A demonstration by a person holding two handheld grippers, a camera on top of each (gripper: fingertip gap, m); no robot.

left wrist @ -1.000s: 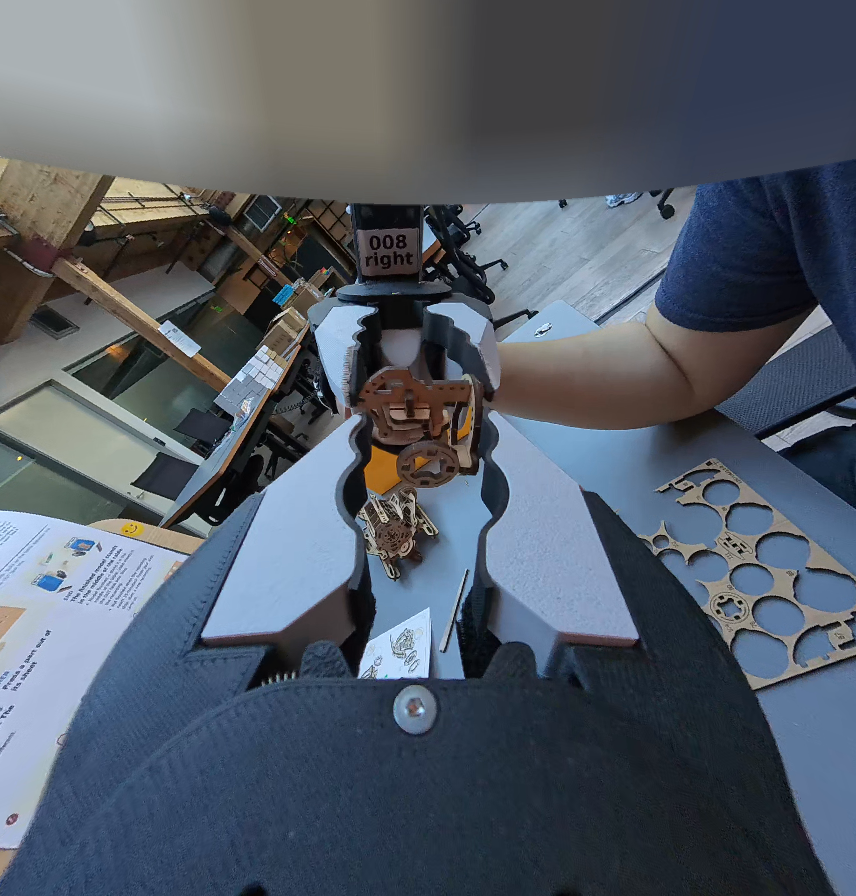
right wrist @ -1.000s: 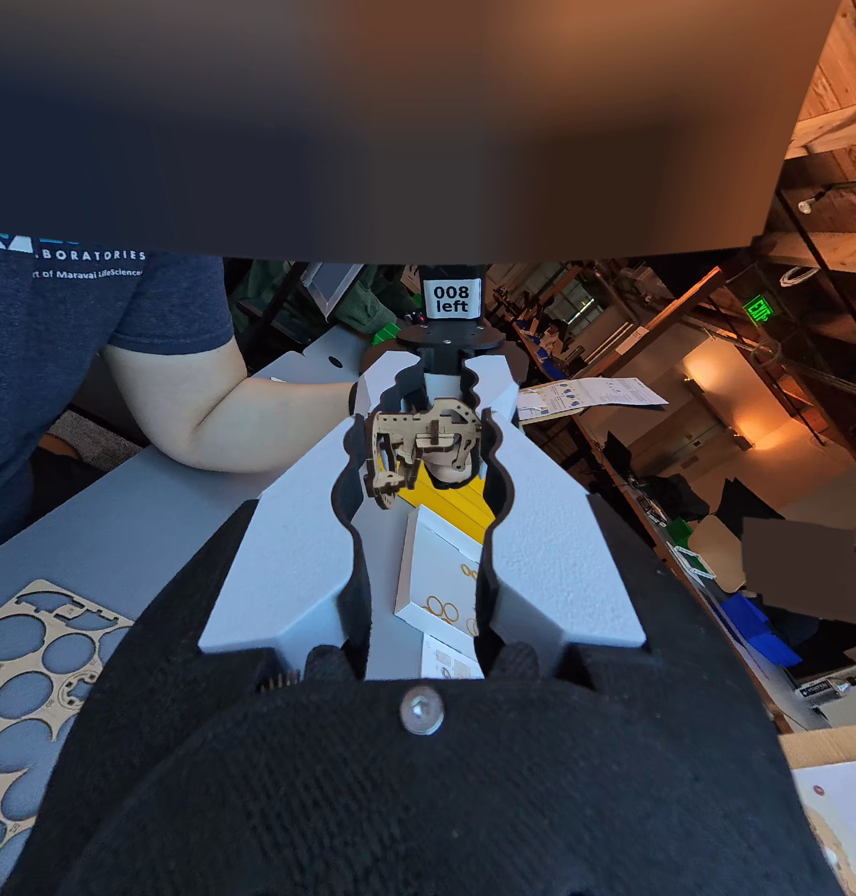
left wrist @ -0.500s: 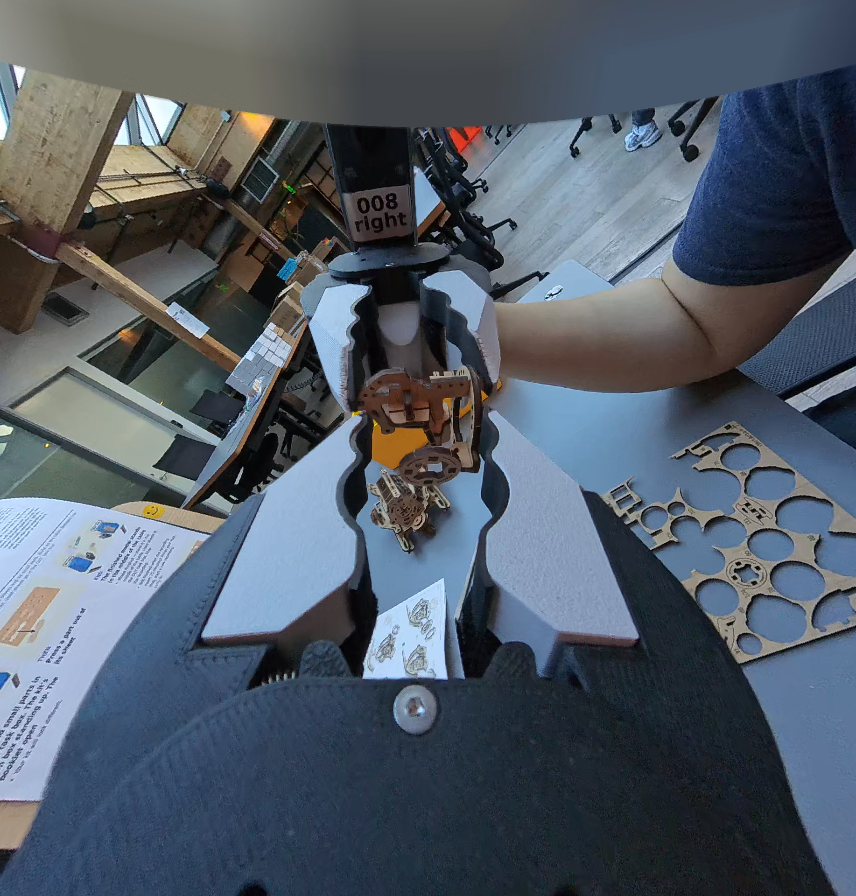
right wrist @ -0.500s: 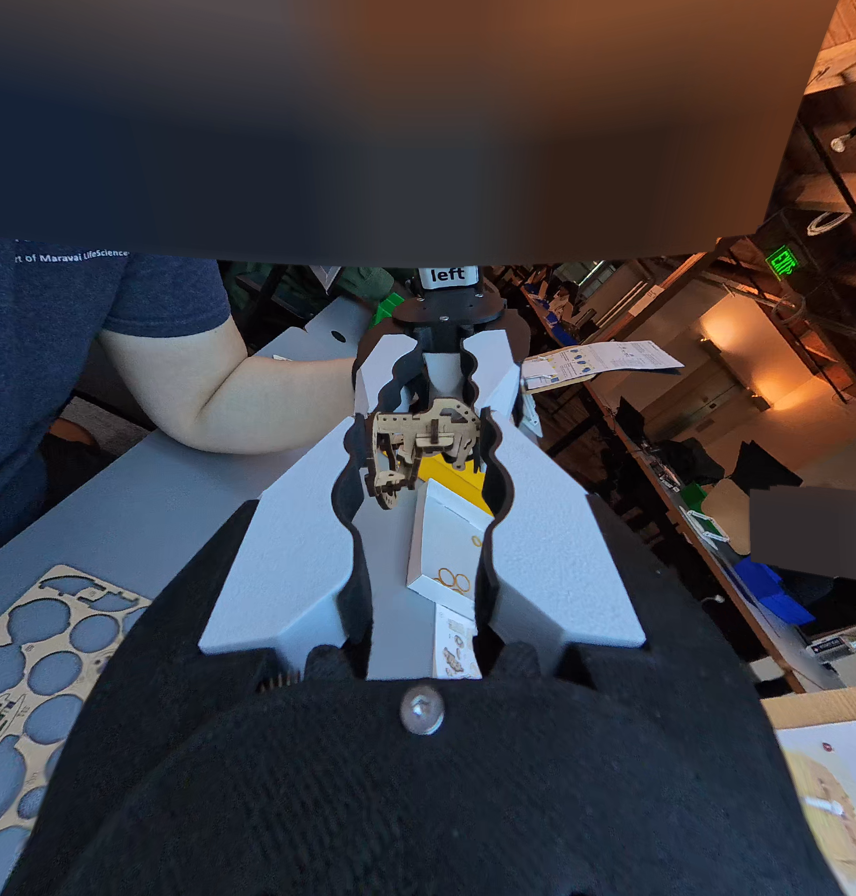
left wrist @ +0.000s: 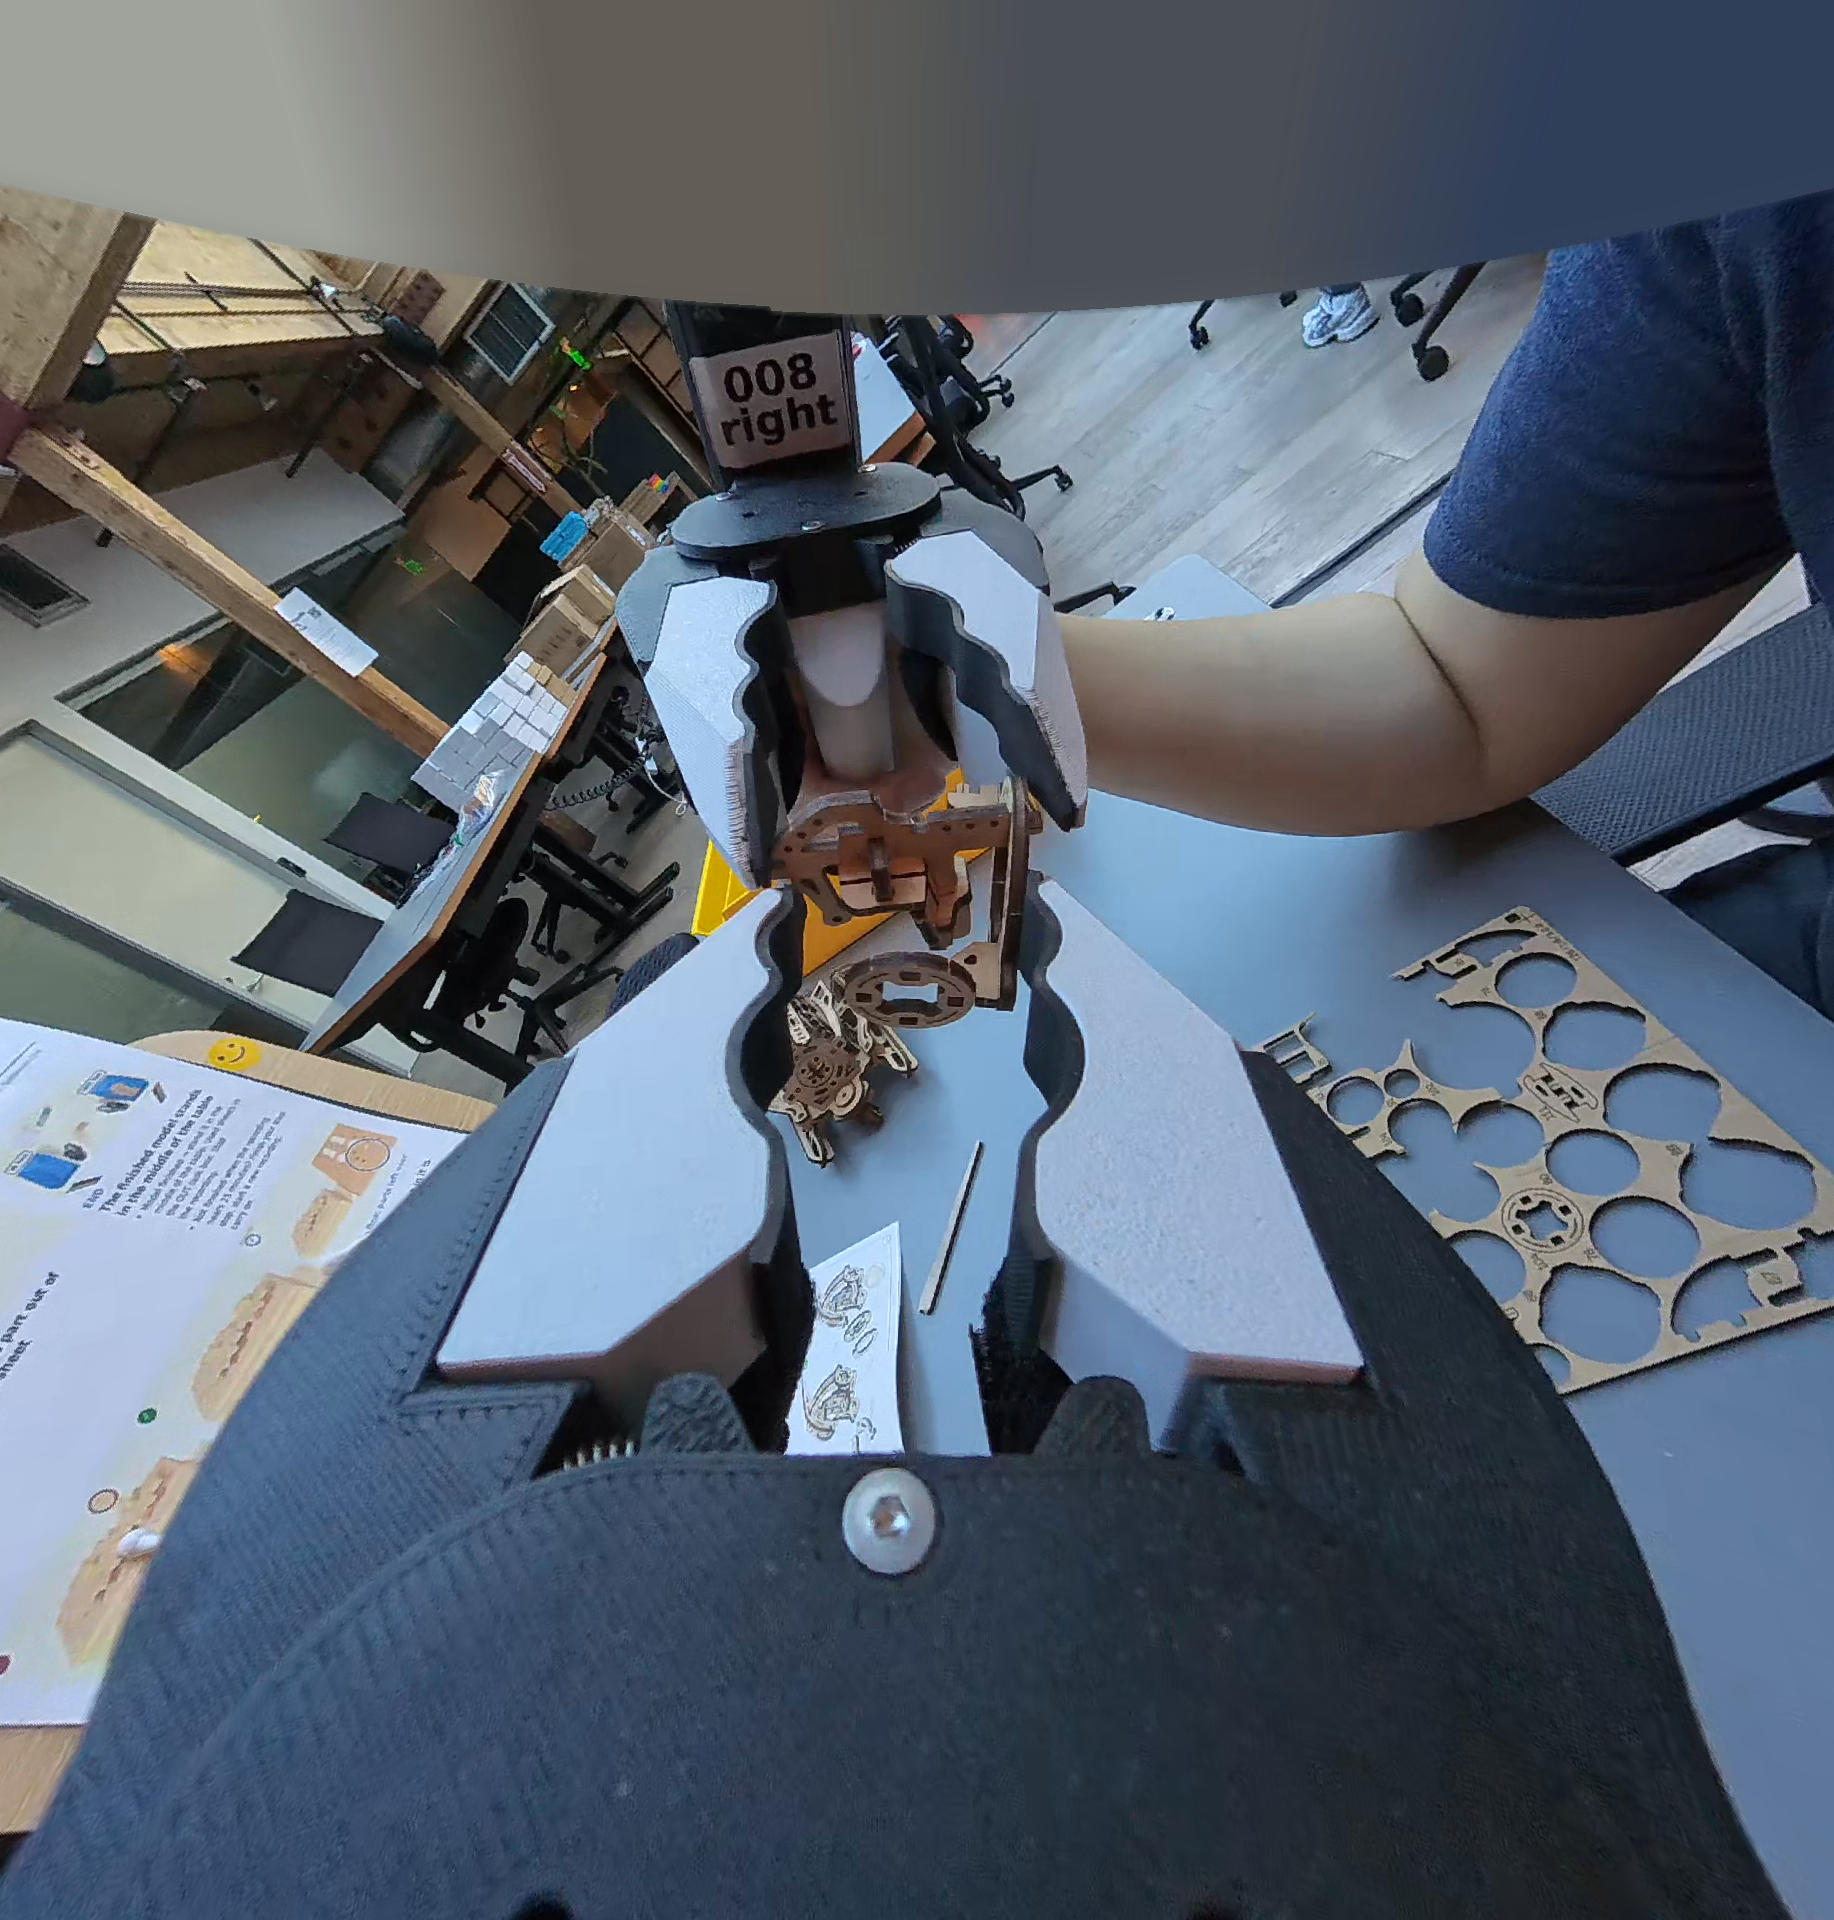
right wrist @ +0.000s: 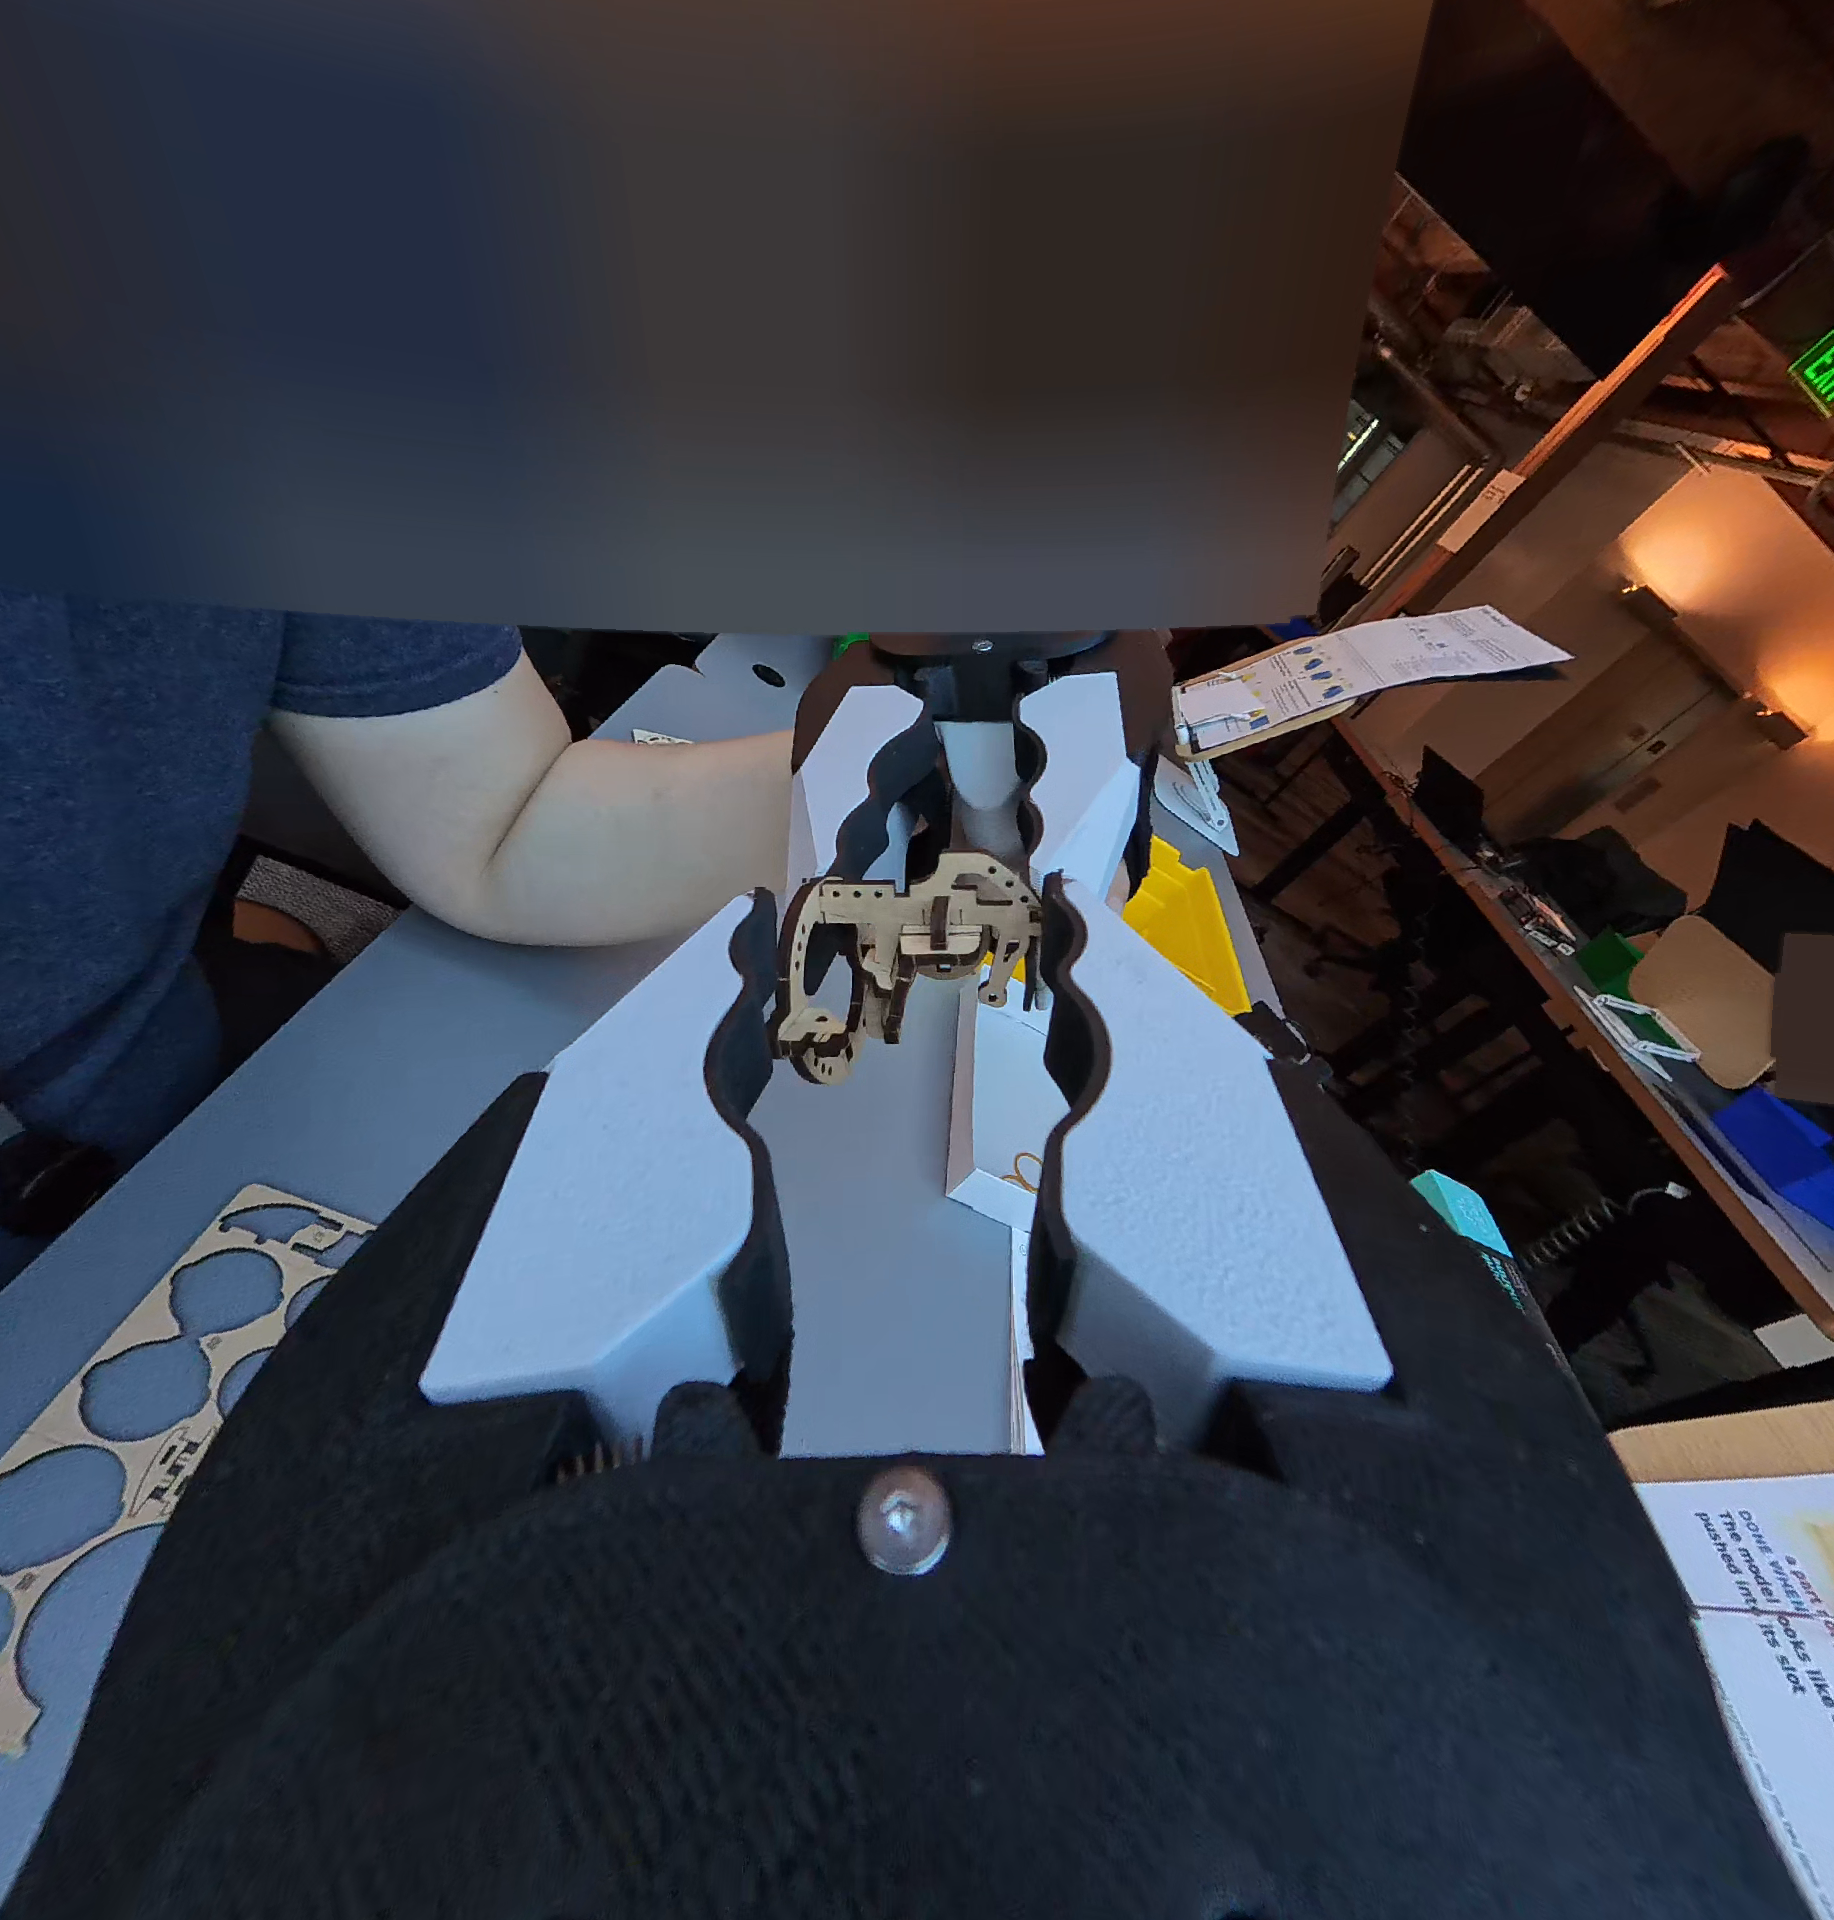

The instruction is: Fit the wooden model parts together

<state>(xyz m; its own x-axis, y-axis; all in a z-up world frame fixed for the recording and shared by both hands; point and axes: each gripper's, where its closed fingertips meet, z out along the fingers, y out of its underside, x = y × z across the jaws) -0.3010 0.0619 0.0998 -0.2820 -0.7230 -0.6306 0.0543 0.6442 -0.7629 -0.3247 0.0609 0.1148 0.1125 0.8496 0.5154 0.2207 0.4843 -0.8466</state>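
A small wooden model assembly [left wrist: 892,873] with a round disc hanging under it is held in the air above the grey table [left wrist: 1256,935]. My left gripper [left wrist: 908,899] is shut on it from the near side. The right gripper's fingers [left wrist: 705,686] close on it from the far side. In the right wrist view my right gripper [right wrist: 908,909] is shut on the same model [right wrist: 913,935], with the left gripper's fingers [right wrist: 1079,748] opposite. A second wooden sub-assembly [left wrist: 835,1070] lies on the table below.
A punched-out plywood sheet [left wrist: 1578,1174] lies to the right, also seen in the right wrist view [right wrist: 134,1455]. A thin wooden stick [left wrist: 949,1226], a small leaflet [left wrist: 856,1340], an instruction sheet [left wrist: 113,1299], a white box [right wrist: 996,1122] and a yellow bin [right wrist: 1183,935] are nearby. The person's arm [left wrist: 1308,717] reaches in. The grippers are tip to tip, or close to it.
Both grippers have kept their hold on the model. The pair has shifted and tilted slightly over the table, so the parts below have moved in both views.
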